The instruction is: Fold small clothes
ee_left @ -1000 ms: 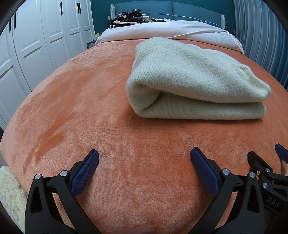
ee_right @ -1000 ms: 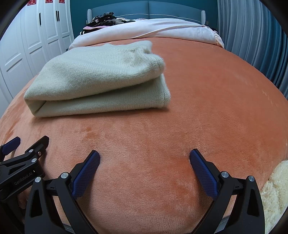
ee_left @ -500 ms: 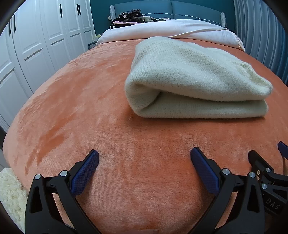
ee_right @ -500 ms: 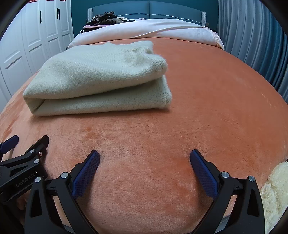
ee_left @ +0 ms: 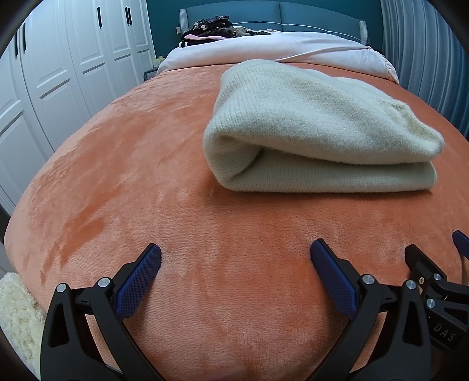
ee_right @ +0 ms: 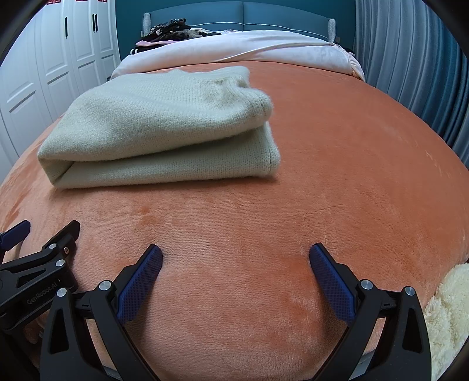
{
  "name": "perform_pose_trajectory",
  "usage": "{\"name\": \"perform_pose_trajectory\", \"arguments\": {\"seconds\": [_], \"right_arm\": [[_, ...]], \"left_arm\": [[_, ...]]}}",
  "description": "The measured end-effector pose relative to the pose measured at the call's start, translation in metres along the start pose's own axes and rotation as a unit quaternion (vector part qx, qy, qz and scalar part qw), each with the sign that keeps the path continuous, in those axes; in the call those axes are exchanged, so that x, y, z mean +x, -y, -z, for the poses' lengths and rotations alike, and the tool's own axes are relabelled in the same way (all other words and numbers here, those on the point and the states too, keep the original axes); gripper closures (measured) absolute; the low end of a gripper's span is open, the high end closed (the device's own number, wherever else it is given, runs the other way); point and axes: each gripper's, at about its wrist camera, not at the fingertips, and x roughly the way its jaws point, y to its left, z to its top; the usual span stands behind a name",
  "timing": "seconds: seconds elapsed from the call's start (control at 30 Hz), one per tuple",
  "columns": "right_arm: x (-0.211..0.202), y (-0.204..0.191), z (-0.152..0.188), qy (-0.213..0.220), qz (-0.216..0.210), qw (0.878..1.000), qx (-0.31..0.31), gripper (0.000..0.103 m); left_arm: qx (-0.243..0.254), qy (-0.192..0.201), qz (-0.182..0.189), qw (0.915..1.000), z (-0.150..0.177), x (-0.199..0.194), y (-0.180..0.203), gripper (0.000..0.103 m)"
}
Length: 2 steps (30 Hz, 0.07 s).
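A pale green knitted sweater (ee_left: 319,129) lies folded in a thick stack on the orange blanket (ee_left: 146,164). It also shows in the right wrist view (ee_right: 164,126), at the upper left. My left gripper (ee_left: 234,255) is open and empty, low over the blanket, in front of the sweater and apart from it. My right gripper (ee_right: 234,255) is open and empty too, in front and to the right of the sweater. Each gripper shows at the edge of the other's view: the right gripper (ee_left: 439,263) and the left gripper (ee_right: 35,234).
A white duvet (ee_left: 278,47) and a pile of dark clothes (ee_left: 208,26) lie at the bed's far end by the blue headboard (ee_right: 240,14). White wardrobe doors (ee_left: 58,64) stand left, grey-blue curtains (ee_right: 410,58) right. Cream fluffy rugs (ee_left: 14,307) (ee_right: 448,307) lie beside the bed's near corners.
Both grippers have drifted slightly nearer the folded sweater, which looks a little larger now. Both have stayed open and empty. The sweater has not moved.
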Motion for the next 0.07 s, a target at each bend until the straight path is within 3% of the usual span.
{"name": "perform_pose_trajectory", "arguments": {"seconds": [0.07], "right_arm": [[0.0001,0.0002,-0.0001,0.0,0.0,1.0,0.0,0.005]], "left_arm": [[0.0,0.0,0.0,1.0,0.0,0.0002,-0.0004,0.005]]}}
